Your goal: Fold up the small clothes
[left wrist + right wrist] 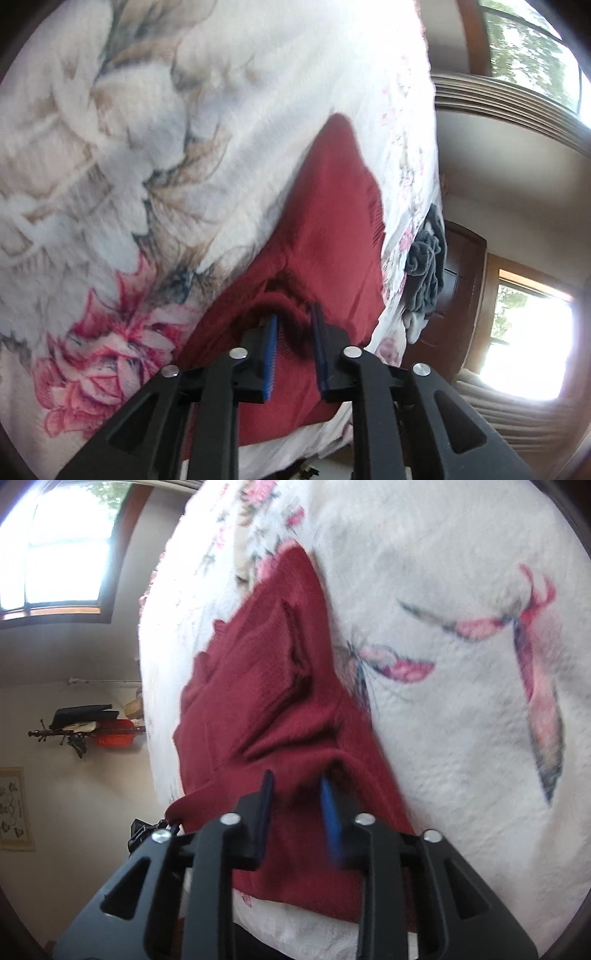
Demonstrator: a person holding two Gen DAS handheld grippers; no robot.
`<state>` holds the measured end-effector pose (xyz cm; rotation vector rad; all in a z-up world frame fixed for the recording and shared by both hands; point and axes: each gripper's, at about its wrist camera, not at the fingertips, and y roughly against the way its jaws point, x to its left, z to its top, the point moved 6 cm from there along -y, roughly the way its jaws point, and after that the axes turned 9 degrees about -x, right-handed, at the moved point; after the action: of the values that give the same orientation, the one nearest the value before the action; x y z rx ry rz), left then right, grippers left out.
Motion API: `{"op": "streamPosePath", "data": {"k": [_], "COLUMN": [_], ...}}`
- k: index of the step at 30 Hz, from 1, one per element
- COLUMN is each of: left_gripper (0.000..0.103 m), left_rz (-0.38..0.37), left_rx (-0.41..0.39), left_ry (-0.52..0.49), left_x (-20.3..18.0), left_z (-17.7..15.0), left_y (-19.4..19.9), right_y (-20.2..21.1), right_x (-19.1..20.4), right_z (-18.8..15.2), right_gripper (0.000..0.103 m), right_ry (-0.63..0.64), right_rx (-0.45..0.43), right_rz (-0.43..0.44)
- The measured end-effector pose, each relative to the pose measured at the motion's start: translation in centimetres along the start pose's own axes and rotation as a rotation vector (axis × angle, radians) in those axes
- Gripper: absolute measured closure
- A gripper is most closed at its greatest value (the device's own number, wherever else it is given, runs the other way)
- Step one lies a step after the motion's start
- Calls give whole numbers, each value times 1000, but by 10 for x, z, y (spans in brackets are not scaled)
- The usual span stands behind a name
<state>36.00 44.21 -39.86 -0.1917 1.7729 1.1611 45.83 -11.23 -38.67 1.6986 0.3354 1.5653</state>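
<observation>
Black finger frames with blue pads filled the foot of both views, and between them lay the red knitted garment, spread on a white blanket printed with pink flowers and butterflies. From where I stood, the left gripper had its fingers set narrow with a rolled edge of the knit bunched between the pads; they looked closed on it, though a little gap showed. The right gripper sat at the near edge of the garment with its fingers partly apart, red cloth lying between them, and I could not tell whether it truly held any. To my eye the fold would go best if both took the same edge, lifted level and carried it over evenly, since the loose knit would sag and drag. Beyond the blanket hung a grey cloth near a bright window.
</observation>
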Motion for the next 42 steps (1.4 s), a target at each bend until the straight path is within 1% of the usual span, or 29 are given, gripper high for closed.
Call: {"op": "streamPosePath", "data": {"k": [1, 2, 3, 5, 6, 8, 10, 12, 14, 18, 21, 23, 24, 25, 26, 27, 28, 29, 31, 35, 38, 42], "left_gripper": [54, 52, 51, 50, 47, 44, 42, 40, 40, 40, 37, 37, 39, 43, 53, 79, 90, 90, 93, 94, 95, 96], "left_rz": [7, 9, 18, 72, 112, 161, 186, 218, 249, 295, 326, 345, 349, 365, 372, 380, 402, 407, 404, 368, 328, 248], "left_rx": [-18, -22, -18, -16, -16, -17, -1, 15, 30, 42, 47, 36, 30, 13, 8, 17, 8, -4, -38, -97, -143, -214], "left_ry": [-39, -69, -112, -205, -262, -332, -383, -421, -456, -540, -595, -628, -640, -662, -679, -692, -715, -730, -750, -756, -761, -783], "left_x": [-4, -8, -12, -17, -19, -22, -24, -21, -21, -27, -31, -33, -32, -34, -36, -37, -37, -39, -42, -52, -64, -92], "left_z": [0, -1, -2, -4, -5, -5, -9, -9, -12, -19, -25, -27, -26, -26, -29, -31, -34, -36, -40, -49, -54, -62], "left_y": [5, 7, 8, 7, 6, 2, -5, -11, -19, -28, -35, -36, -35, -34, -37, -39, -39, -40, -32, -18, -3, 22], "right_y": [5, 11, 18, 25, 28, 28, 25, 18, 7, -15, -25, -30, -32, -32, -31, -29, -26, -23, -16, -2, 13, 34], "right_x": [1, 4, 6, 9, 10, 11, 12, 11, 11, 9, 9, 9, 8, 7, 7, 6, 7, 9, 14, 29, 39, 51], "right_z": [1, 1, 1, -1, -3, -8, -12, -15, -17, -20, -23, -23, -23, -23, -23, -23, -23, -24, -27, -39, -43, -44], "right_gripper": [72, 72, 72, 69, 69, 63, 61, 61, 61, 61, 61, 69, 72, 80, 88, 92, 95, 96, 96, 97, 97, 97], "right_ry": [12, 44, 87, 173, 223, 290, 343, 388, 447, 531, 561, 578, 584, 594, 598, 602, 608, 614, 631, 681, 687, 690], "right_rx": [-9, -21, -34, -52, -60, -61, -63, -57, -55, -42, -36, -41, -43, -50, -53, -62, -74, -88, -114, -174, -215, -268], "right_rz": [7, 7, -5, -53, -83, -113, -143, -174, -224, -294, -309, -326, -335, -346, -351, -359, -361, -364, -364, -365, -351, -334]}}
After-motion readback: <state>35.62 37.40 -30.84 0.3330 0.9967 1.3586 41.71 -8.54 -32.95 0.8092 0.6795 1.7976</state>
